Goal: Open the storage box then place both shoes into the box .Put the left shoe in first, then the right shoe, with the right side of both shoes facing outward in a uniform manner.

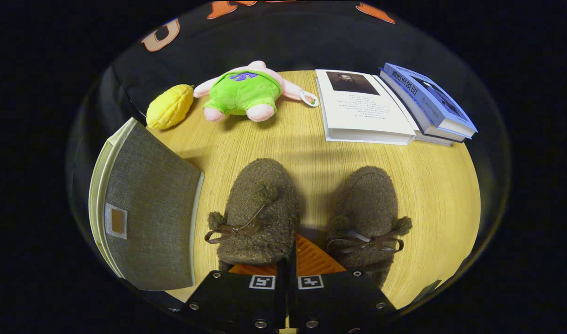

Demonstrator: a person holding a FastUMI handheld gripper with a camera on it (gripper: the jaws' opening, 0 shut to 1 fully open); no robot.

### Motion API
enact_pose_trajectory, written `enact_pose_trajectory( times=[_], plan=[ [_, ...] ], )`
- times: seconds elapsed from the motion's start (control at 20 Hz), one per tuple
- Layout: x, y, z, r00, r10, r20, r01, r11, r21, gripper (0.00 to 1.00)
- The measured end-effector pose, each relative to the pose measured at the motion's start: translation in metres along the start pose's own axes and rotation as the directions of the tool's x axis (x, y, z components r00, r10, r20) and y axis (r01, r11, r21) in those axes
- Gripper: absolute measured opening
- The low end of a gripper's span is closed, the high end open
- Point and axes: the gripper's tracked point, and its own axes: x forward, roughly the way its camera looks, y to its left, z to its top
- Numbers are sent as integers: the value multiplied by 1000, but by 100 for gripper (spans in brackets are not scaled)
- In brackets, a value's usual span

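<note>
Two brown fuzzy shoes with bows stand side by side on the wooden table, toes pointing away from me. My gripper (290, 253) is at the heel end of the left shoe (260, 208). Its fingers are pressed close together on that shoe's right side wall. The left finger is hidden under the shoe's upper, while the right finger (313, 260) lies in the gap between the two shoes. The right shoe (369, 208) stands free just right of the fingers. A grey fabric storage box (149, 208) with a small label window stands left of the shoes.
Beyond the shoes lie a pink and green plush toy (244, 90) and a yellow corn toy (170, 106). To the right of them are a white book (364, 109) and a stack of blue books (427, 102). Bare table (436, 185) lies right of the shoes.
</note>
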Motion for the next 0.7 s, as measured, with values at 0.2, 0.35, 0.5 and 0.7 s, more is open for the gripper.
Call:
enact_pose_trajectory(
  times=[0.2,0.35,0.5,0.7],
  plan=[
    [-17,8,3,1000,29,12,-29,999,27,4],
    [-38,15,12,999,36,40,-38,999,39,3],
    [-64,29,28,995,55,80,-59,997,47,4],
    [-95,54,47,988,80,131,-86,996,39,4]
  ],
)
